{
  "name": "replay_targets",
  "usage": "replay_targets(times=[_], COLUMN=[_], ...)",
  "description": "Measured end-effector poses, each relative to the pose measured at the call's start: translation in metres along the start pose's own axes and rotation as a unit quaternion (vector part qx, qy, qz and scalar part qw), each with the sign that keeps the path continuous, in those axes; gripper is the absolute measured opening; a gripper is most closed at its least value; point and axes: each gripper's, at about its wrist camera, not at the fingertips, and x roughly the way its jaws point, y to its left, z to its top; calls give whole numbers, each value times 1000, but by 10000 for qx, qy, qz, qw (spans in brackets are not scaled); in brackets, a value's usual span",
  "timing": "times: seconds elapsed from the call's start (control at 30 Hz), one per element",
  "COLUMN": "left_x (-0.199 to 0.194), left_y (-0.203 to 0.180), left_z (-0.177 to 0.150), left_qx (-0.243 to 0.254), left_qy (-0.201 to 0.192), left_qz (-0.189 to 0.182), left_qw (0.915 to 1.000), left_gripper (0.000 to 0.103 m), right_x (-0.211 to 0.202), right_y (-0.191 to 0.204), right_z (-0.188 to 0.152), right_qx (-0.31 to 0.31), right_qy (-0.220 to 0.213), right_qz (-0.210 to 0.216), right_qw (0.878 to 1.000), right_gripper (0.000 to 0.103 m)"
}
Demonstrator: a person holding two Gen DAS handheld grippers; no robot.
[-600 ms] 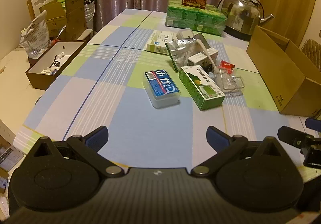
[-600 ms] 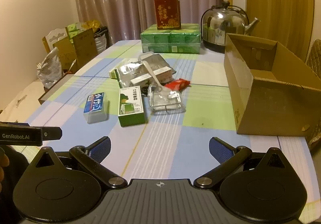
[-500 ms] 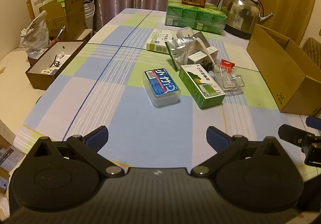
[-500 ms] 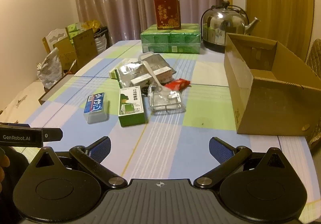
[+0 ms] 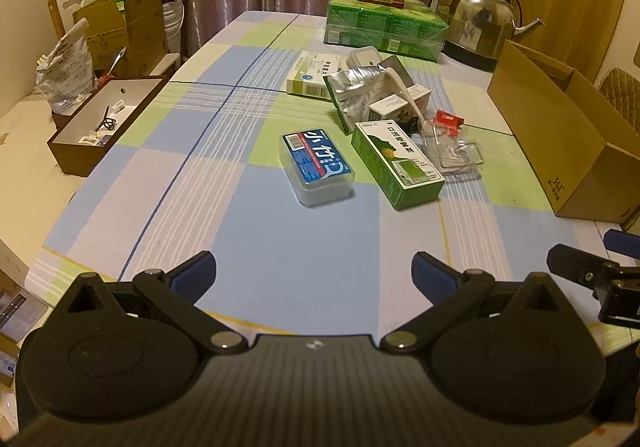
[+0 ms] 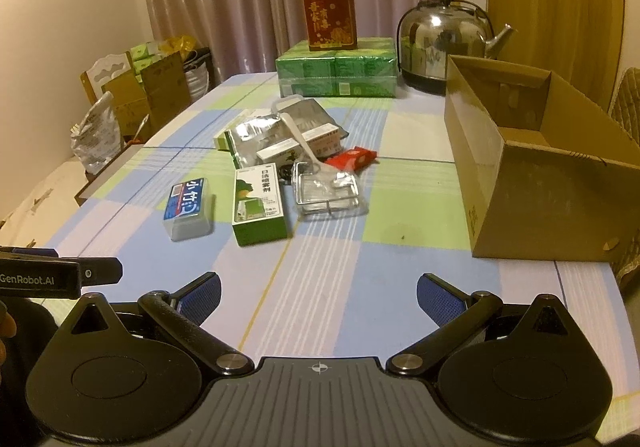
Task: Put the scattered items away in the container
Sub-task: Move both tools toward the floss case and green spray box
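Nothing on the table [image 5: 256,239] has moved in the last half second, and both claws hover at its near edge as before, so I judge the tidying not yet begun. The left claw [image 5: 314,273] and right claw [image 6: 318,293] are spread wide and empty. The blue-labelled case [image 5: 317,167] and green box [image 5: 397,163] lie well ahead of them, the cardboard box [image 6: 532,183] open to the right.
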Motion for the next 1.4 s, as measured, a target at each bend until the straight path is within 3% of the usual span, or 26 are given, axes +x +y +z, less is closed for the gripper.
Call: replay_targets(times=[0.97, 1.4], left_x=[4, 10], left_y=[7, 10], left_z=[-3, -1], left_qx=[-328, -607], left_qy=[52, 95], left_qz=[112, 363], left_qw=[9994, 9974], left_gripper=[102, 102], right_x=[6, 16], right_y=[-3, -5], right_z=[-3, 0], right_qx=[55, 100], right_qy=[109, 224], right_qz=[-79, -76], right_qw=[9999, 9997], right_gripper=[101, 101])
